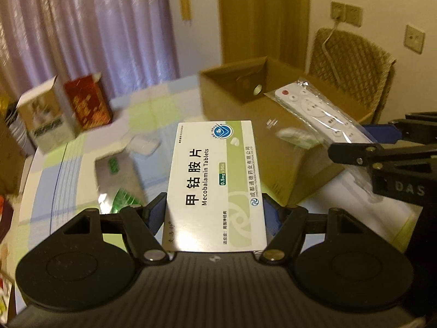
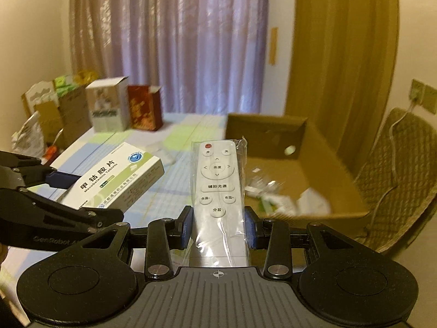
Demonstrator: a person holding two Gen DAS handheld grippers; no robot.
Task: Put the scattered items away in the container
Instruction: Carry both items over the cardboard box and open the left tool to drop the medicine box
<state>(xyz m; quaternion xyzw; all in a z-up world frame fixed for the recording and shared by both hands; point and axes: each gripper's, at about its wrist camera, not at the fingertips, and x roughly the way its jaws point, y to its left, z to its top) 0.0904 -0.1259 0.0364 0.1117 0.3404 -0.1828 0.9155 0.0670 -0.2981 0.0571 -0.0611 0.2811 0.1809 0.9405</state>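
Tablet box (image 1: 215, 183) is clamped between the left gripper (image 1: 215, 213) jaws, lifted above the counter (image 1: 153, 109) near the cardboard box (image 1: 300, 142) that stands toward the counter's right edge. Remote in clear plastic wrap (image 2: 218, 188) is pinched in the right gripper (image 2: 218, 224) jaws, just left of that cardboard box, which has small white items inside. Loose silver-green packet (image 1: 117, 175) lies on the counter left of the tablet box; cartons (image 2: 123, 106) stand at the far left edge.

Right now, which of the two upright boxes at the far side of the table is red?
The red box, nearer the curtain; the box beside it is white with a pale picture.
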